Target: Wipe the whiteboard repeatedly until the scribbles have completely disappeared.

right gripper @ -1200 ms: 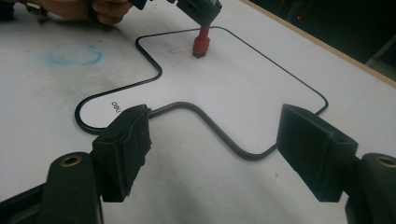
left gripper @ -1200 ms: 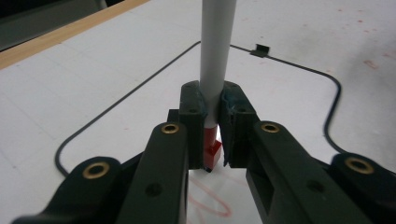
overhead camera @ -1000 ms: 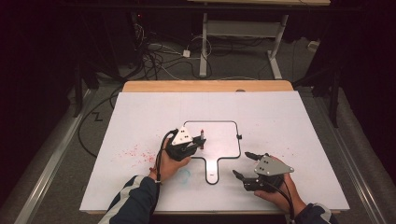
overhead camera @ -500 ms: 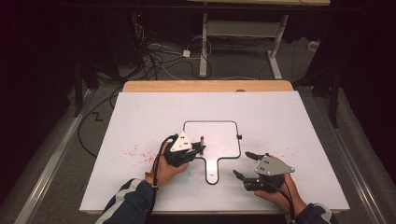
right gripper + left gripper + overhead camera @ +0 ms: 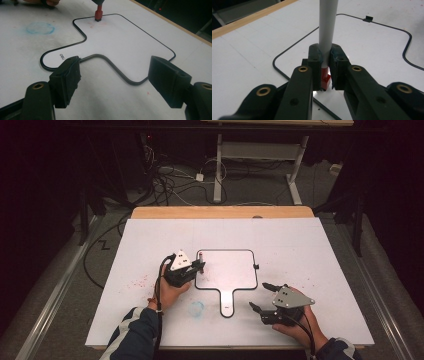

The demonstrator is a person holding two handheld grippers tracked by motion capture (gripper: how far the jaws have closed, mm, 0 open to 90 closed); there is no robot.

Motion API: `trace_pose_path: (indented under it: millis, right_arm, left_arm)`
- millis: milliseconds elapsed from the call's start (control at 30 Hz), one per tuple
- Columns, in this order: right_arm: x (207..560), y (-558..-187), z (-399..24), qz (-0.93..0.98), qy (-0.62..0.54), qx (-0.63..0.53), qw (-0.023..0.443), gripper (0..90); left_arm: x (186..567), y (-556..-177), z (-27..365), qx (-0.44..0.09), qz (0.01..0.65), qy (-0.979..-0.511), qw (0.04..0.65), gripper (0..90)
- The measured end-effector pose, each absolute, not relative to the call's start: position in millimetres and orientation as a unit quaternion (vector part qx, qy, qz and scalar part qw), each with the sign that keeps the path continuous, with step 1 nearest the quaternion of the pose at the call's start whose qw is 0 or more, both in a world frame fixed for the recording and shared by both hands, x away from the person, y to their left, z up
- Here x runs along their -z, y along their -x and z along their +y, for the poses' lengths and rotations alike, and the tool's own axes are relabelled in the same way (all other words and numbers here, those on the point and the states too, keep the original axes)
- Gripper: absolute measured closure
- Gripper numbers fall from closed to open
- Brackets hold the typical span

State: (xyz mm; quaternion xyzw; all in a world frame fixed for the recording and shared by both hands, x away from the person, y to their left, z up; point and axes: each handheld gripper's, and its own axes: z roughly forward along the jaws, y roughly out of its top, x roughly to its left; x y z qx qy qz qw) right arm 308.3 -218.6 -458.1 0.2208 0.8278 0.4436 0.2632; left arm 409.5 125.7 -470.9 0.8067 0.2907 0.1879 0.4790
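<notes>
A small whiteboard (image 5: 227, 270) with a black rim and a short handle lies flat on the white table (image 5: 300, 250). My left gripper (image 5: 199, 266) is at the board's far left corner, shut on a grey-white marker (image 5: 327, 27) that stands upright. The marker's red end (image 5: 98, 14) touches the whiteboard (image 5: 125, 42) beside faint red strokes (image 5: 96, 24). My right gripper (image 5: 260, 296) rests open on the table just right of the handle, and nothing is between its pads (image 5: 66, 75).
A blue smudged ring (image 5: 196, 308) marks the table left of the handle, and red specks (image 5: 137, 282) lie farther left. A wooden strip (image 5: 220, 212) runs along the far edge of the table. Cables and desk legs stand on the floor beyond.
My left gripper has slid to the left with the marker, from the board's middle-left area to its far left corner. The right gripper has stayed where it was.
</notes>
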Motion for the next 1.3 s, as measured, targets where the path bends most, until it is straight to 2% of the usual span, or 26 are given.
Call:
trace_pose_path:
  millis: [167, 333, 500, 633, 833, 933, 1167, 1300]
  right_arm:
    - [458, -307, -218, 0.829, -0.217, -0.444, 0.262, 26.6]
    - [457, -307, -219, 0.828, -0.219, -0.444, 0.263, 26.6]
    - [457, -307, -218, 0.829, -0.218, -0.442, 0.264, 26.6]
    - [457, -307, -218, 0.829, -0.219, -0.442, 0.263, 26.6]
    - [457, -307, -218, 0.830, -0.218, -0.441, 0.263, 26.6]
    - [458, -307, -217, 0.830, -0.217, -0.442, 0.262, 26.6]
    - [458, -307, -219, 0.829, -0.219, -0.442, 0.263, 26.6]
    - [457, -307, -219, 0.828, -0.217, -0.444, 0.263, 26.6]
  left_arm:
    - [469, -399, 118, -0.159, 0.259, -0.822, 0.482, 78.7]
    - [465, -385, 112, -0.166, 0.227, -0.840, 0.465, 78.6]
    - [467, -393, 120, -0.183, 0.246, -0.831, 0.464, 78.6]
    - [469, -396, 125, -0.172, 0.260, -0.824, 0.472, 78.7]
    - [469, -389, 108, -0.159, 0.238, -0.829, 0.480, 78.7]
    - [468, -385, 100, -0.170, 0.221, -0.836, 0.473, 78.7]
    - [469, -395, 118, -0.185, 0.253, -0.825, 0.470, 78.7]
    - [469, -395, 126, -0.173, 0.263, -0.823, 0.473, 78.7]
